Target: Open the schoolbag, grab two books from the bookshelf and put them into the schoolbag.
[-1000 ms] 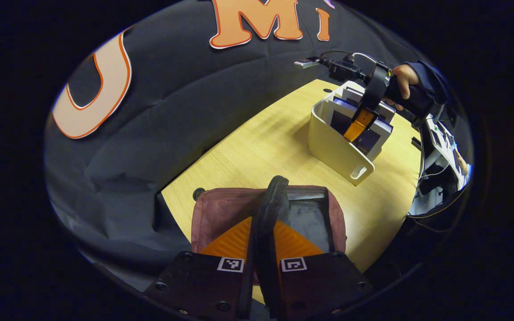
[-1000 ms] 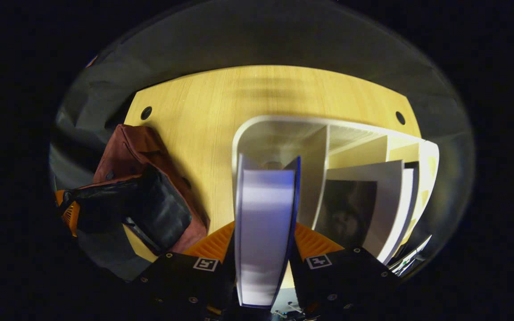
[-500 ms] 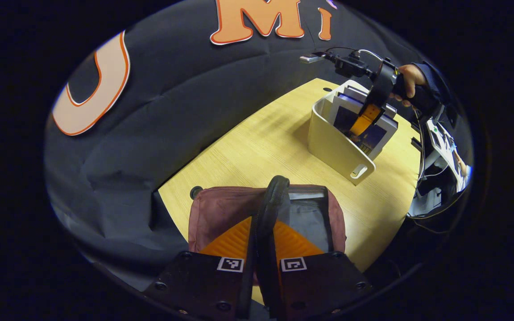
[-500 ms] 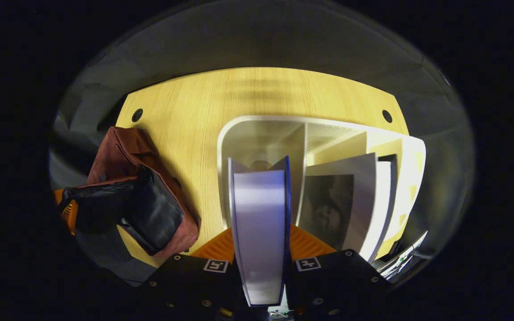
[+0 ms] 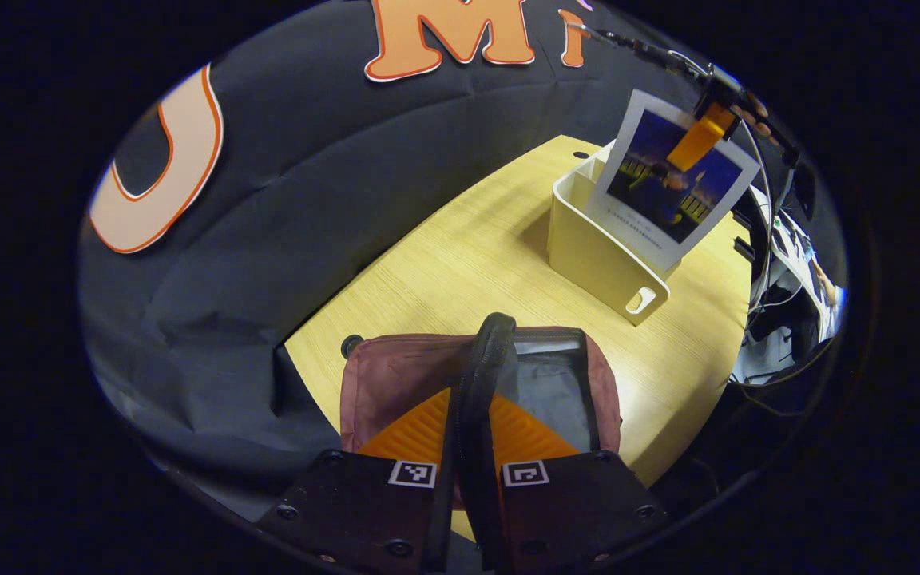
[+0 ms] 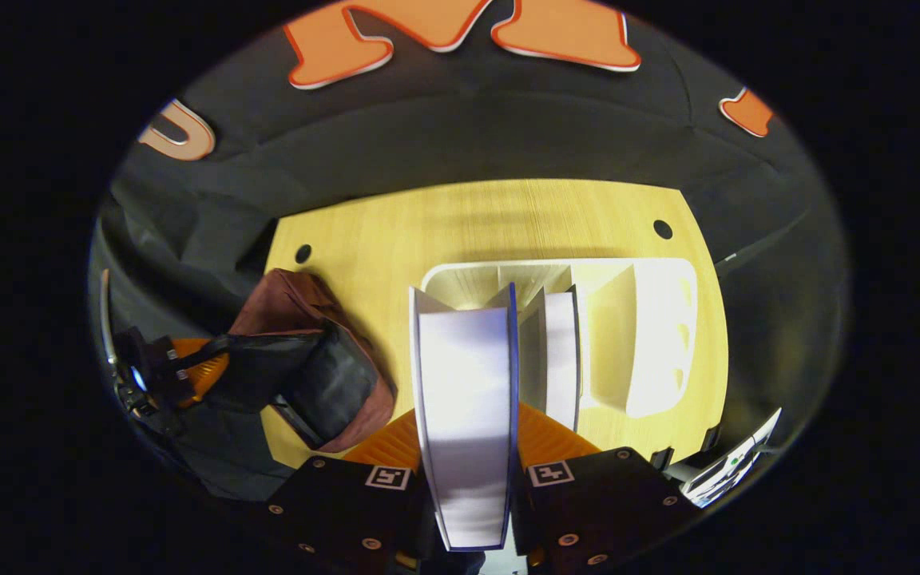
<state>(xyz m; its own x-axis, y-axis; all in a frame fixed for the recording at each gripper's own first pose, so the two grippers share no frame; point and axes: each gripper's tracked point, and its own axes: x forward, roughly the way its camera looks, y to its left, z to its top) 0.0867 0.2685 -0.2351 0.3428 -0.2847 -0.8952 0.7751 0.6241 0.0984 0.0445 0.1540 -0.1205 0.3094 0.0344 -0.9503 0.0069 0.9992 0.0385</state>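
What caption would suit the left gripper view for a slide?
Left gripper holds the schoolbag open by its strap while the right gripper lifts a book above the bookshelf.

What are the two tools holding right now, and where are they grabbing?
The right tool pinches a book by its top edge, lifted above the bookshelf. The left tool grips the schoolbag's black handle strap.

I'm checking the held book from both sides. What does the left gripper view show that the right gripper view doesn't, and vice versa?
Left gripper view: the book's picture cover, held up by the bookshelf. Right gripper view: that book's page edges in the right gripper, plus a second book standing in a slot. Both: schoolbag, table.
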